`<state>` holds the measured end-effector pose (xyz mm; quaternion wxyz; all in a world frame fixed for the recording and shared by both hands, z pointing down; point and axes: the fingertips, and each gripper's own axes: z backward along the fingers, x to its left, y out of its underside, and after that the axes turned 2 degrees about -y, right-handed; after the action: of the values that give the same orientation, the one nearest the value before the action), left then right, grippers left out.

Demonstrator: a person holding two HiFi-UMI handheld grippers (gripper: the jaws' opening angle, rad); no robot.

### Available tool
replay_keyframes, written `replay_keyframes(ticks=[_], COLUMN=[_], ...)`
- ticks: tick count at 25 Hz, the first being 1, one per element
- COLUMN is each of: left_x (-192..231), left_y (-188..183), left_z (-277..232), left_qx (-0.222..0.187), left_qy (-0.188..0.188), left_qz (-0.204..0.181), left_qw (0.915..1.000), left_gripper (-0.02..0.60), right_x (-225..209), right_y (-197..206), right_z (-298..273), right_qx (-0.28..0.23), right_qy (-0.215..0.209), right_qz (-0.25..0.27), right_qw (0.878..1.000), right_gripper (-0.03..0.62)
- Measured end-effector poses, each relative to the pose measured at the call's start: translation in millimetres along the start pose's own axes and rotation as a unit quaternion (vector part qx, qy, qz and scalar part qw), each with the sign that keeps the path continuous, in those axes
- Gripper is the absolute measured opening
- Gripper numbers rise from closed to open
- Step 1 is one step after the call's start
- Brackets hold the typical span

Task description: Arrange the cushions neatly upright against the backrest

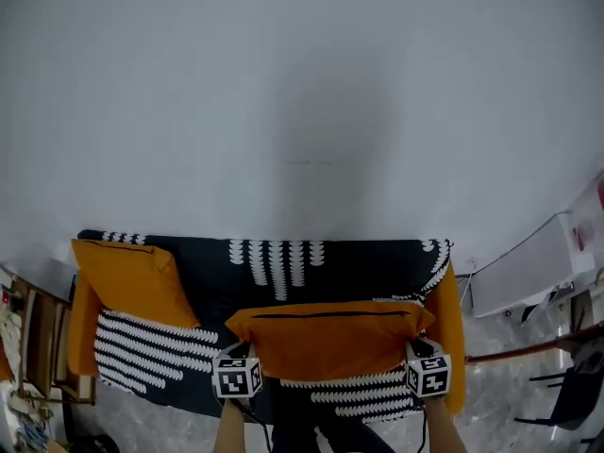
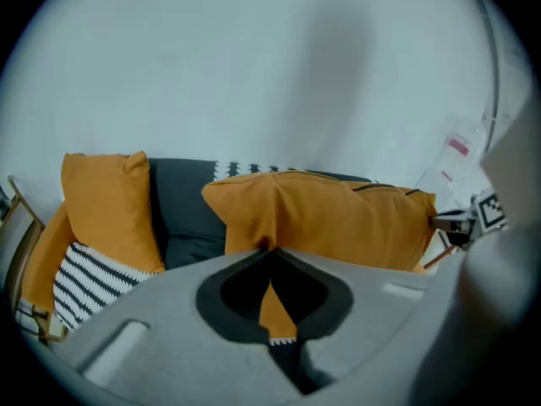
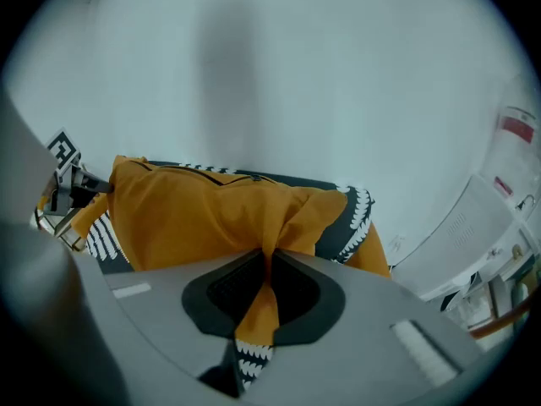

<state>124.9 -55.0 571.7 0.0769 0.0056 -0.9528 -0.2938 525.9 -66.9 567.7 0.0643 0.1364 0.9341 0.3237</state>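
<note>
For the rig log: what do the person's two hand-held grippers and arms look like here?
The left hand-held gripper and right hand-held gripper each have a grey body, a black recess around the jaws and a cube of black-and-white square markers. No sleeves show on the forearms.

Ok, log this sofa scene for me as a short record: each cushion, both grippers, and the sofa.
held cushion: orange, zip edge on top, held in front of the backrest at the sofa's middle and right
left gripper: fingers shut on the held cushion's lower left corner
right gripper: fingers shut on the held cushion's lower right corner
other cushion: orange, upright at the sofa's left end against the backrest
sofa: dark cover with white pattern
placement: held cushion not yet set down
</note>
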Motion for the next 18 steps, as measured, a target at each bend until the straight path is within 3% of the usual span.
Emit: replay_keyframes(ticks=[8, 18], left_x=[28, 56], left_y=[-78, -110], left_z=[-1, -49], left_qx=[-0.035, -0.013], left_qy=[0.003, 0.009], left_qz=[-0.034, -0.059], left_qw=[0.9988, 0.9981], left_gripper=[0.008, 0.008], right_x=[11, 15], right_y=[-74, -112], right_z=[-15, -70], right_qx=[-0.04, -0.026], right_qy=[0.005, 0.002], right_qz=[0.013, 0.038], right_qw=[0.999, 0.999], right_gripper=[0.041, 0.041])
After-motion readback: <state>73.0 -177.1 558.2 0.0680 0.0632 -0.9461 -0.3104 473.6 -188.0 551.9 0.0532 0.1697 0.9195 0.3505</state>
